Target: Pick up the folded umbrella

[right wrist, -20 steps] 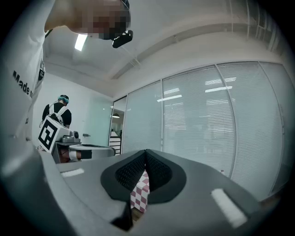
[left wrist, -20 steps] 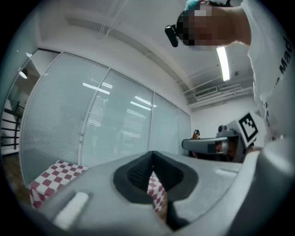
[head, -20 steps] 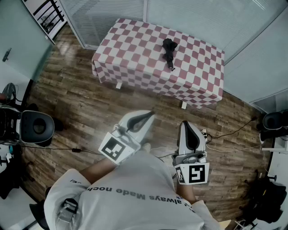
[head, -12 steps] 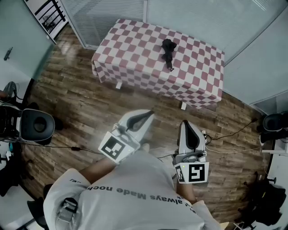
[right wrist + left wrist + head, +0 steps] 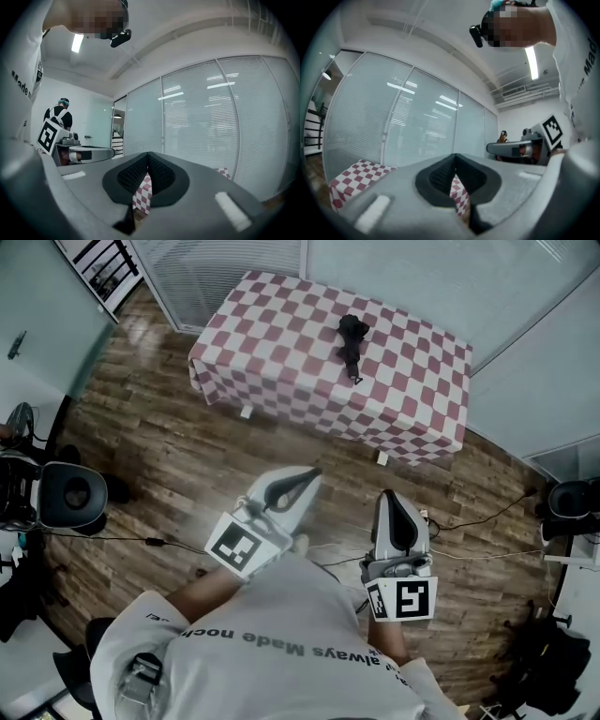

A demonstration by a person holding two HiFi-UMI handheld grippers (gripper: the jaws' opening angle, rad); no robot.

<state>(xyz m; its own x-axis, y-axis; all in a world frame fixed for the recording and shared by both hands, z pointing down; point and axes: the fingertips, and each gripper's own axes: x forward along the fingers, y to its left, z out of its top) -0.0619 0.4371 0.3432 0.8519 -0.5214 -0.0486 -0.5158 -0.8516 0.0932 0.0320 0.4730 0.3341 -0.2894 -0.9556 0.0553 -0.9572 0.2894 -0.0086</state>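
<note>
Across the room, a table (image 5: 272, 343) under a red and white checked cloth, close to a glass wall (image 5: 216, 273) with blinds. Brown wood floor (image 5: 169, 456) all around it. Off to the left, a round black seat (image 5: 73, 495). On the right, thin cables (image 5: 483, 518) lying loose on the floor, near another black seat (image 5: 572, 495) at the edge. Down in the right corner, a black bag (image 5: 553, 662). Up on the ceiling, a long bright light (image 5: 530, 61). Far back, another person (image 5: 60, 113) in a dark top, standing.

Bright ceiling strip light (image 5: 531, 61), fisheye vignetting, foreground seemingly soft
</note>
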